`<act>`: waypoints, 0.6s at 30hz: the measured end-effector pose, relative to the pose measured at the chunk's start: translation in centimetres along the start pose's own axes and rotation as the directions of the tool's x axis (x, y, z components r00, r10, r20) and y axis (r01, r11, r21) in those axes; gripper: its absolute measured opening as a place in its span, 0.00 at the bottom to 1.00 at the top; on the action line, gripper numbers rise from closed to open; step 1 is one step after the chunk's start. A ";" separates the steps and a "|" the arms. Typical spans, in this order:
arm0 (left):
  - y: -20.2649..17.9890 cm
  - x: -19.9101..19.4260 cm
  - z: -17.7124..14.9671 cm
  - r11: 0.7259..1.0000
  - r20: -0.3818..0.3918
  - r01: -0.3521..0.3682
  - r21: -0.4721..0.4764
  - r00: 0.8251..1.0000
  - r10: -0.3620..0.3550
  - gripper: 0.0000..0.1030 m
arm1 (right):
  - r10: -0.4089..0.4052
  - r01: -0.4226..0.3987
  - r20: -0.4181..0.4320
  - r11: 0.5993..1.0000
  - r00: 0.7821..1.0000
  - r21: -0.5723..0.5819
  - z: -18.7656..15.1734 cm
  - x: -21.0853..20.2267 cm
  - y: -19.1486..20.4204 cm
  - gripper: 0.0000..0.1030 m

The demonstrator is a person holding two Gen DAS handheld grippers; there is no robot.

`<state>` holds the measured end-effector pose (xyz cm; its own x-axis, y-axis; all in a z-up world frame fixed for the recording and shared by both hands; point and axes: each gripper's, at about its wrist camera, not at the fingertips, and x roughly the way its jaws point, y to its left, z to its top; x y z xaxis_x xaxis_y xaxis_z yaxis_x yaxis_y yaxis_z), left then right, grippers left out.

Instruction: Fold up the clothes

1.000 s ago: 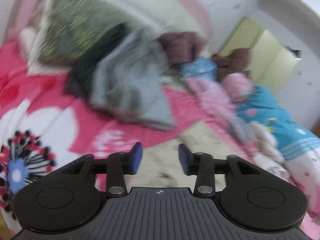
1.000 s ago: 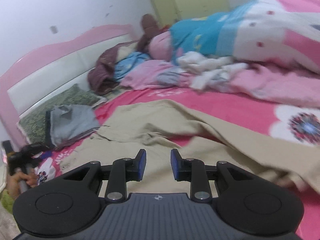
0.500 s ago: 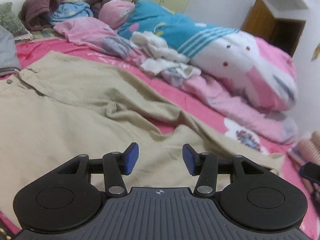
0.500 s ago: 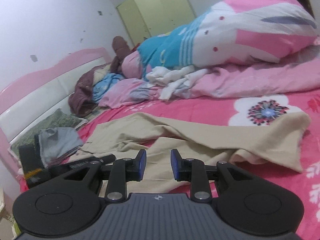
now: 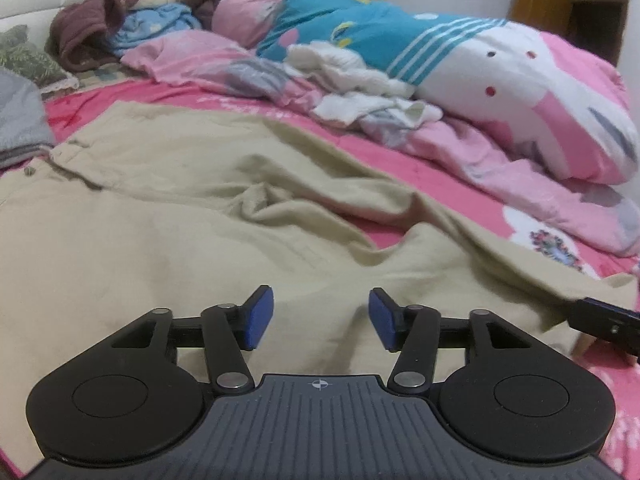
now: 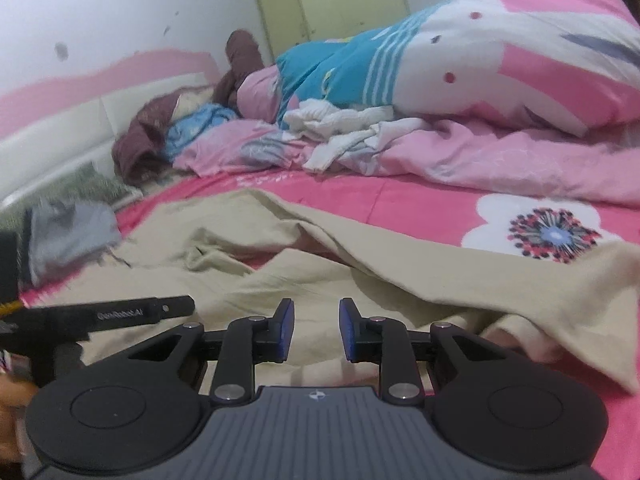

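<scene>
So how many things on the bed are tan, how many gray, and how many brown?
Tan: 1, the trousers
Gray: 1, the folded garment
Brown: 1, the bundle by the headboard
Total: 3

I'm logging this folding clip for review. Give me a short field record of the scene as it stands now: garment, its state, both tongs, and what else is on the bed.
garment: beige trousers
state: spread out, wrinkled, not yet folded
surface: pink floral bedsheet
left tongs: open, empty, over the trousers
right tongs: open with a narrower gap, empty, over the trousers
also on bed: pink and blue quilt; white clothes; grey garment
</scene>
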<state>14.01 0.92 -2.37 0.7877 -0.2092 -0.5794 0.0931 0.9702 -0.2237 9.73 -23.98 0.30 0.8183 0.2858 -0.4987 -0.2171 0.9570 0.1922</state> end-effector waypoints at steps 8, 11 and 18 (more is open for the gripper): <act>-0.3 1.0 -1.7 0.999 -0.011 0.015 0.053 1.000 -0.014 0.70 | -0.061 0.057 -0.113 0.998 0.992 -0.039 -3.4 5.1 -0.8 0.25; -0.5 1.0 -2.0 0.997 -0.006 0.017 0.071 1.000 -0.017 0.82 | -0.064 0.060 -0.115 0.997 0.991 -0.038 -3.6 5.2 -0.7 0.26; -1.0 1.2 -2.3 0.997 -0.011 0.019 0.080 1.000 -0.018 1.00 | -0.067 0.062 -0.119 0.997 0.991 -0.041 -3.7 5.4 -0.8 0.27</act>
<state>13.51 -0.56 -4.65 0.7791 -0.2277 -0.5841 0.1559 0.9728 -0.1714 12.37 -23.03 -5.64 0.7620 0.2251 -0.6072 -0.1873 0.9742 0.1262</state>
